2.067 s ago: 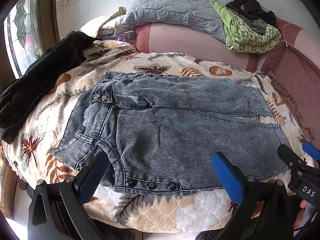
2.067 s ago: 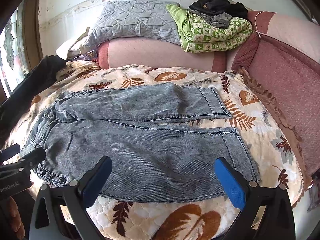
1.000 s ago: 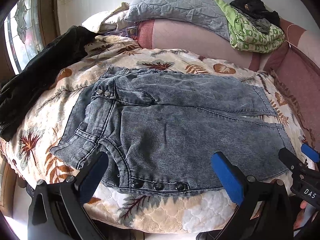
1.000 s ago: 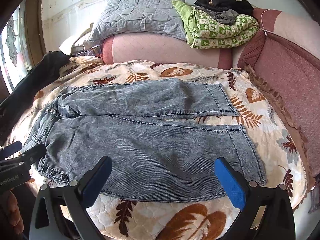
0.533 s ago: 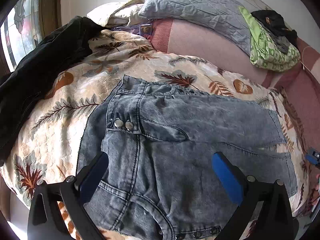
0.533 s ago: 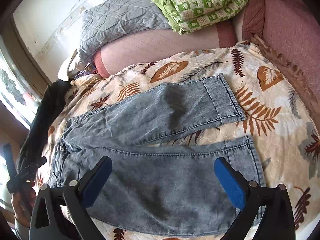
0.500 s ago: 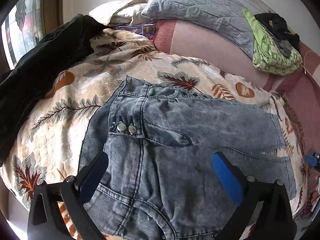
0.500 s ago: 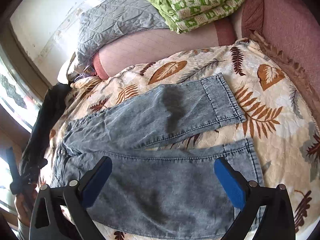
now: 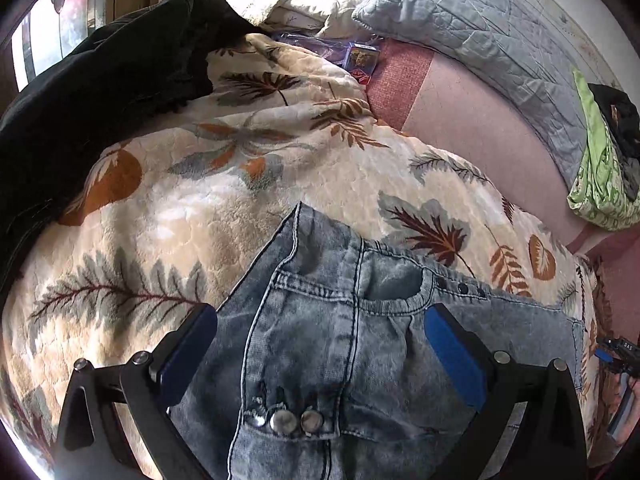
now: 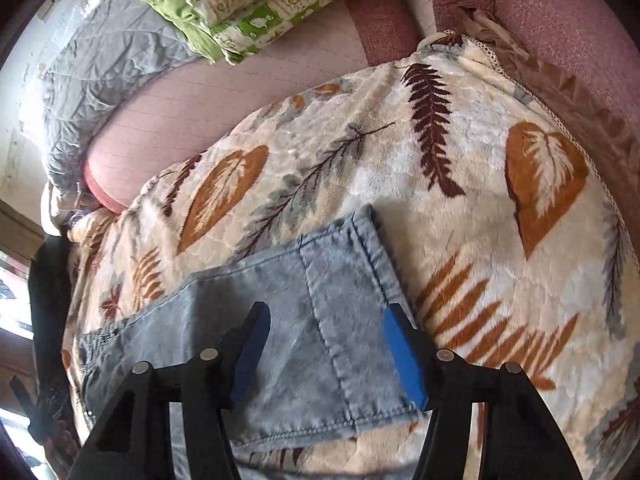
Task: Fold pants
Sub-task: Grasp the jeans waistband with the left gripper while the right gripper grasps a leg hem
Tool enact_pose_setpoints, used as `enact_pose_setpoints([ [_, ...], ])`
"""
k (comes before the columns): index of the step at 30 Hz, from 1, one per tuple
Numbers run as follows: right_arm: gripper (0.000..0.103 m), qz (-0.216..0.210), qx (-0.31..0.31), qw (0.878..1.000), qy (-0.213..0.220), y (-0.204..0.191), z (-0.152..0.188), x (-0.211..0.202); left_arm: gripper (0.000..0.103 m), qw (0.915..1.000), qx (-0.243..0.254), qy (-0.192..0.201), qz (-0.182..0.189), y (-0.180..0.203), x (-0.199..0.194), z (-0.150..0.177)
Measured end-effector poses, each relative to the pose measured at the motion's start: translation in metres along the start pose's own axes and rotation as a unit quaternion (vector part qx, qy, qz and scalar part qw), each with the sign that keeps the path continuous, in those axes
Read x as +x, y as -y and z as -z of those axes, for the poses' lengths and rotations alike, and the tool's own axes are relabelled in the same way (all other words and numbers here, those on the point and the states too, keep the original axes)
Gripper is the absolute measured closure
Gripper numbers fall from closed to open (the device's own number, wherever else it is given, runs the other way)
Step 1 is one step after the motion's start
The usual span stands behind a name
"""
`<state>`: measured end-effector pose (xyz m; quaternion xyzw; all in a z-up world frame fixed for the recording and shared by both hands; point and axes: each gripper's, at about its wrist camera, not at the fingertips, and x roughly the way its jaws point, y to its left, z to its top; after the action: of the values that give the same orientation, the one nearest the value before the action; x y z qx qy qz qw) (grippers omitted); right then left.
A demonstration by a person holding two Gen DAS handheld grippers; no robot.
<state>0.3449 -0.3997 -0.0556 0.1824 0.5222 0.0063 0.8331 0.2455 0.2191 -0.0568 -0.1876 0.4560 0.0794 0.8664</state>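
We hold our left gripper [image 9: 320, 344] tilted down over the pants [image 9: 332, 340], jaws spread wide above the waistband. Our right gripper [image 10: 324, 344] angles down over the far leg's hem, its jaws just drawn partway in, pads not yet pressing the denim.

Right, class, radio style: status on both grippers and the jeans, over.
Left gripper open over the jeans waistband. Right gripper open, jaws just closing in, astride the far leg's hem. Nothing gripped. Nothing in the way.
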Motion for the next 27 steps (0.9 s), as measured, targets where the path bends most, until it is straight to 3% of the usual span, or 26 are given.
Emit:
enact_pose_setpoints([
  [6,0.041,0.053,-0.022,0.998,-0.008,-0.001,-0.038,0.044,0.002,0.9989,-0.019,-0.037,0.024,-0.007,0.050,-0.036],
  [9,0.042,0.050,-0.024,0.998,-0.020,0.001,-0.041,0.063,0.013,0.9982,-0.019,-0.051,0.023,-0.009,0.070,-0.041],
  [10,0.055,0.051,-0.030,0.998,-0.026,0.000,-0.040,0.068,0.021,0.9976,-0.022,-0.060,0.028,-0.010,0.076,-0.042],
  [12,0.064,0.074,-0.048,0.996,-0.032,-0.003,-0.037,0.074,0.038,0.9961,-0.026,-0.076,0.038,-0.013,0.086,-0.041],
  [18,0.071,0.075,-0.057,0.995,-0.030,-0.001,-0.035,0.072,0.041,0.9954,-0.050,-0.061,0.054,-0.019,0.084,-0.053],
  [20,0.074,0.077,-0.060,0.995,-0.030,0.000,-0.035,0.071,0.057,0.9958,-0.040,-0.063,0.053,-0.015,0.085,-0.057],
  [22,0.081,0.082,-0.065,0.994,-0.030,-0.002,-0.034,0.071,0.083,0.9957,-0.027,-0.083,0.029,-0.010,0.096,-0.059],
  [24,0.086,0.090,-0.076,0.992,-0.032,-0.007,-0.033,0.070,0.100,0.9953,-0.019,-0.095,-0.002,-0.008,0.107,-0.058],
  [27,0.092,0.112,-0.099,0.989,-0.025,-0.020,-0.031,0.062,0.100,0.9964,-0.003,-0.081,-0.025,-0.001,0.106,-0.062],
])
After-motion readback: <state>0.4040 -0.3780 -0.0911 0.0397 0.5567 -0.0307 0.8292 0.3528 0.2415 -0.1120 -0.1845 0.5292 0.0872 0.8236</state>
